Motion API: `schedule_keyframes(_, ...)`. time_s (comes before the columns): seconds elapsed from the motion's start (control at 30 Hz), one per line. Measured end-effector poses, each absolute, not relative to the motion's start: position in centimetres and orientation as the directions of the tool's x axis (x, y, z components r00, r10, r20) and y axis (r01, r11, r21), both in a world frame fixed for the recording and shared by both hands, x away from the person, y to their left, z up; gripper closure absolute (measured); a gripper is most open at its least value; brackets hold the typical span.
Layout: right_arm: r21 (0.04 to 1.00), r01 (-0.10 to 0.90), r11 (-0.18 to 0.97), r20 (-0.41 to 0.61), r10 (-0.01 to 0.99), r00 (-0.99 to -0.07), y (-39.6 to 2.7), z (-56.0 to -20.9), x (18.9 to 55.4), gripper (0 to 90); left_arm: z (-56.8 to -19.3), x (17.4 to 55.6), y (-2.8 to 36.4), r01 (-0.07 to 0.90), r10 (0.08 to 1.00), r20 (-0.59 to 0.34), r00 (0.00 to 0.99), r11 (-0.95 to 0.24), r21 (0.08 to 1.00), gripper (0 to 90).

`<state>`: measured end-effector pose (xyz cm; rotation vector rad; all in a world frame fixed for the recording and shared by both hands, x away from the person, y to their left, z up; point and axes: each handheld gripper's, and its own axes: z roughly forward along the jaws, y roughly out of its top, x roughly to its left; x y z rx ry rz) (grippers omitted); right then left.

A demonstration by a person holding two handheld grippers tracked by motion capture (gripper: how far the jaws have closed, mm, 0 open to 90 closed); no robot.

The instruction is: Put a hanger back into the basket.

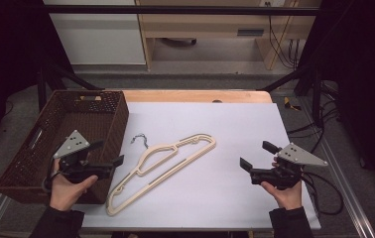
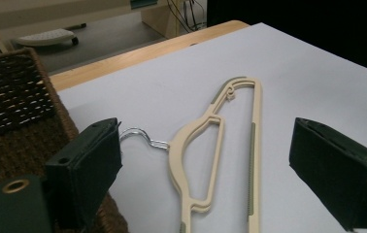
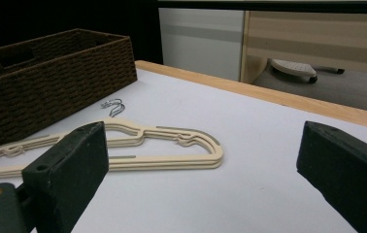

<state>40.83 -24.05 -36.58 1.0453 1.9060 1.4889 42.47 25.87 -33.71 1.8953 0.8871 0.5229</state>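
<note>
Cream hangers lie flat between two empty, wide-open grippers.
Left gripper hovers near the hook; right gripper stands well apart.

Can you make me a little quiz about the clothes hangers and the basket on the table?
1. True or false: the cream plastic clothes hangers with metal hooks lie inside the dark brown woven basket.
2. Which tongs are nearer the basket: A, the left tongs, or B, the right tongs?
3. Fill in: the hangers lie flat on a ___ sheet that covers the wooden table.

Key
1. False. They lie on the sheet beside the basket.
2. A. The left tongs hover at the basket's near corner.
3. White.
</note>
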Motion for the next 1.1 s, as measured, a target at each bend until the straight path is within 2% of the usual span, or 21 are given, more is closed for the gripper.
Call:
schedule_keyframes(0.2,0.958,0.264,0.114,0.064,0.811,-0.581,-24.0,-36.7,40.9,4.7,-34.5,43.9,23.4,0.382,0.750,0.007,0.661,-0.345,0.857,15.5)
schedule_keyframes(0.53,0.954,0.271,0.126,0.062,0.804,-0.592,-23.8,-36.8,41.0,4.8,-37.8,46.8,20.4,0.493,0.759,-0.018,0.651,-0.404,0.771,26.1)
schedule_keyframes(1.1,0.949,0.283,0.138,0.060,0.802,-0.594,-23.4,-37.0,41.1,4.7,-43.5,50.2,18.5,0.641,0.843,0.014,0.537,-0.419,0.643,46.3)
